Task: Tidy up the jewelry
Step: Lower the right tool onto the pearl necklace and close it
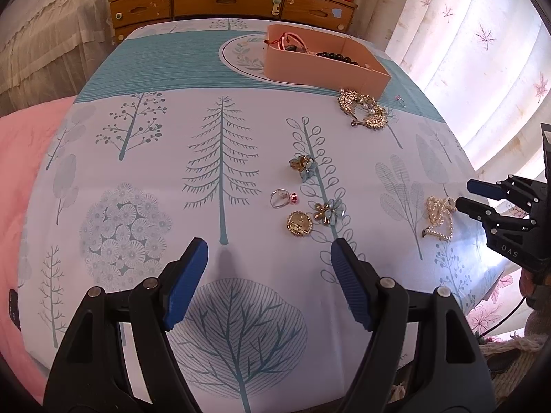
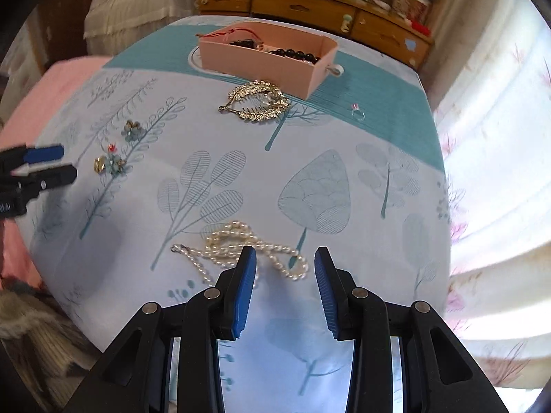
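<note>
A pink jewelry box [image 1: 323, 67] [image 2: 261, 63] stands at the table's far side with dark beads [image 1: 339, 56] and a red cord inside. A gold leaf hair comb [image 1: 363, 110] [image 2: 256, 103] lies beside it. Two blue flower pieces [image 1: 303, 166] [image 1: 329, 210], a gold round brooch [image 1: 299, 224] and a red-stone ring [image 1: 282, 198] lie mid-table. A pearl necklace [image 2: 241, 244] [image 1: 439, 215] lies just ahead of my right gripper [image 2: 286, 258], which is open and empty. My left gripper [image 1: 270, 251] is open and empty, short of the brooch.
A small ring [image 2: 358, 112] [image 1: 401, 101] lies right of the box. A wooden dresser [image 1: 230, 3] stands behind the table. Curtains [image 1: 482, 51] hang on the right. A pink cloth [image 1: 24, 179] lies left of the table.
</note>
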`<state>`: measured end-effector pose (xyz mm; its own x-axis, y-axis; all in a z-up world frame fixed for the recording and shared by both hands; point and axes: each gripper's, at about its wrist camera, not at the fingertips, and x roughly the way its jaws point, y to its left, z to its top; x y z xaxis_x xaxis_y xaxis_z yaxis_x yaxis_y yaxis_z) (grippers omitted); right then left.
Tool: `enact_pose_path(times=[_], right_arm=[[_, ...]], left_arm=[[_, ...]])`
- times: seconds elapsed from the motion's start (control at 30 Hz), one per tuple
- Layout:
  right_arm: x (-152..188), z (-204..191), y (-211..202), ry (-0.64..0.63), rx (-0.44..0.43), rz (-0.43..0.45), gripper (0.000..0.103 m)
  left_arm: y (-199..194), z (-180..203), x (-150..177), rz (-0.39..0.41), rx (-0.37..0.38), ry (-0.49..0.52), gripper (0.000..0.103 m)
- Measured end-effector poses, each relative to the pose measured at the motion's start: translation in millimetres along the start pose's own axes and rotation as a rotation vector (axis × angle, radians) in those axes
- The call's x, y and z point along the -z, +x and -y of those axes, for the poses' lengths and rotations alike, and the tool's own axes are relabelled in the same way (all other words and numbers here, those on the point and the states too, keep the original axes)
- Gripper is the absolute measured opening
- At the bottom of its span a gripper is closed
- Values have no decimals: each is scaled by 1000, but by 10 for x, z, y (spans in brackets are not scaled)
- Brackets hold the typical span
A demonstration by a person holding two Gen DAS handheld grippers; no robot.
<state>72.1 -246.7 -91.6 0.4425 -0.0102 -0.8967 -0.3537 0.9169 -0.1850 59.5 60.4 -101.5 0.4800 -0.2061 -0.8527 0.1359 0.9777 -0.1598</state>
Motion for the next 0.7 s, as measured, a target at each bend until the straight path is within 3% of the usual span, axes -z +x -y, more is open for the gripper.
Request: enact_pose_path(times=[0.23, 0.6, 0.7], right_arm=[[33, 22, 146, -170, -11, -25, 36], [-122, -131, 279, -379, -157, 3, 36], [-206, -133, 343, -381, -219, -14, 35]], left_arm=[[37, 44, 6, -15, 0, 5, 72], [89, 53, -8, -36, -12, -14, 72], [98, 49, -11, -39, -15, -18, 72]])
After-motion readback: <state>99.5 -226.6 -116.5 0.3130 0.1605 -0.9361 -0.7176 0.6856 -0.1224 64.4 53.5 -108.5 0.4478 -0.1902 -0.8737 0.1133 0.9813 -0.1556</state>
